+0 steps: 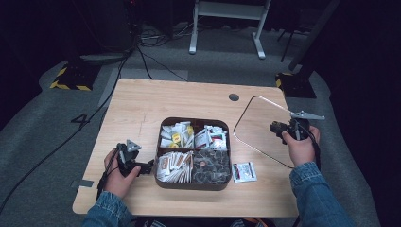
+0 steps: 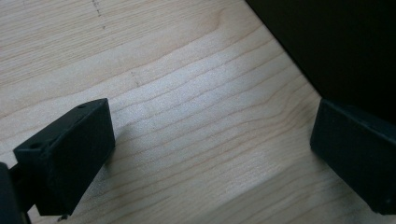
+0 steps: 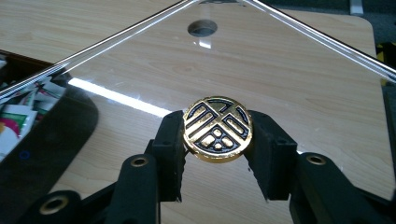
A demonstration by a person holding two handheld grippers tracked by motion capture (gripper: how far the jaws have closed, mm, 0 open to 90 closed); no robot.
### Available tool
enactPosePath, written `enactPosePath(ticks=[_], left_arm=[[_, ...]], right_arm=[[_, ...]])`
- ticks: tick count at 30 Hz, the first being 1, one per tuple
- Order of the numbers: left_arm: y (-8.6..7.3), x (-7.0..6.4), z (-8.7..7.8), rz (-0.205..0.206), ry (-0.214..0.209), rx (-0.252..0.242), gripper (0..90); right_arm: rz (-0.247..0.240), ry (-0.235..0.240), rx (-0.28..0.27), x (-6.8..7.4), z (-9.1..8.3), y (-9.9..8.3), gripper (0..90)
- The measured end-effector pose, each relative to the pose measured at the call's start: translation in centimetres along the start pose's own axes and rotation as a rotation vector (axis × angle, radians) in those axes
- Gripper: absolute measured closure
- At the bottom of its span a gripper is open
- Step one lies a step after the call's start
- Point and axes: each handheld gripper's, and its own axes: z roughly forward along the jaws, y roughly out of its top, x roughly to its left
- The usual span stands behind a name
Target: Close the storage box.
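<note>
A dark brown box (image 1: pixel 193 184) with four compartments of sachets and tea bags sits at the table's middle. To its right, my right gripper (image 1: pixel 280 127) is shut on the round gold knob (image 3: pixel 218 129) of the box's clear lid (image 1: pixel 260 123), which hangs tilted over the table. In the right gripper view the jaws clamp the knob from both sides (image 3: pixel 215 140), with the clear lid (image 3: pixel 280 70) behind it. My left gripper (image 1: pixel 146 166) rests low beside the box's left wall, open (image 2: pixel 210 154) with bare wood between its jaws and the dark box wall (image 2: pixel 336 46) close by.
One loose white sachet (image 1: pixel 244 171) lies on the table just right of the box's front corner. A round cable hole (image 1: pixel 233 97) is at the table's far side. The table's right edge lies just beyond the right hand.
</note>
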Motion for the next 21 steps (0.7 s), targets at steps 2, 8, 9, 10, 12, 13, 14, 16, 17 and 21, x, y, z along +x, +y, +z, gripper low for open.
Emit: enactPosePath(ticks=[2, 8, 9, 10, 12, 13, 14, 16, 17, 21], left_arm=[[0.0, 0.0, 0.0, 0.0, 0.0, 0.0, 0.2], [0.0, 0.0, 0.0, 0.0, 0.0, 0.0, 0.2], [0.0, 0.0, 0.0, 0.0, 0.0, 0.0, 0.2], [0.0, 0.0, 0.0, 0.0, 0.0, 0.0, 0.1], [0.0, 0.0, 0.0, -0.001, 0.0, 0.0, 0.1], [0.0, 0.0, 0.0, 0.0, 0.0, 0.0, 0.1], [0.0, 0.0, 0.0, 0.0, 0.0, 0.0, 0.1], [0.0, 0.0, 0.0, -0.001, 0.0, 0.0, 0.1], [0.0, 0.0, 0.0, -0.003, 0.001, 0.0, 0.1], [-0.1, -0.1, 0.0, -0.01, 0.006, -0.002, 0.1]], right_arm=[[-0.011, 0.01, -0.008, 0.5, -0.2, 0.3, 59.0], [-0.048, 0.043, -0.021, 2.2, -0.5, 1.3, 59.1], [-0.052, 0.048, -0.023, 2.4, -0.5, 1.4, 59.0], [-0.057, 0.055, -0.024, 2.7, -0.6, 1.6, 59.1], [-0.073, 0.067, -0.027, 3.4, -0.6, 2.0, 59.1], [-0.079, 0.072, -0.027, 3.7, -0.7, 2.1, 59.0], [-0.085, 0.079, -0.031, 4.0, -0.7, 2.3, 59.0], [-0.097, 0.093, -0.03, 4.7, -0.7, 2.6, 59.0], [-0.101, 0.099, -0.032, 5.0, -0.6, 2.7, 59.0], [-0.12, 0.124, -0.029, 6.5, -0.5, 3.3, 59.0]])
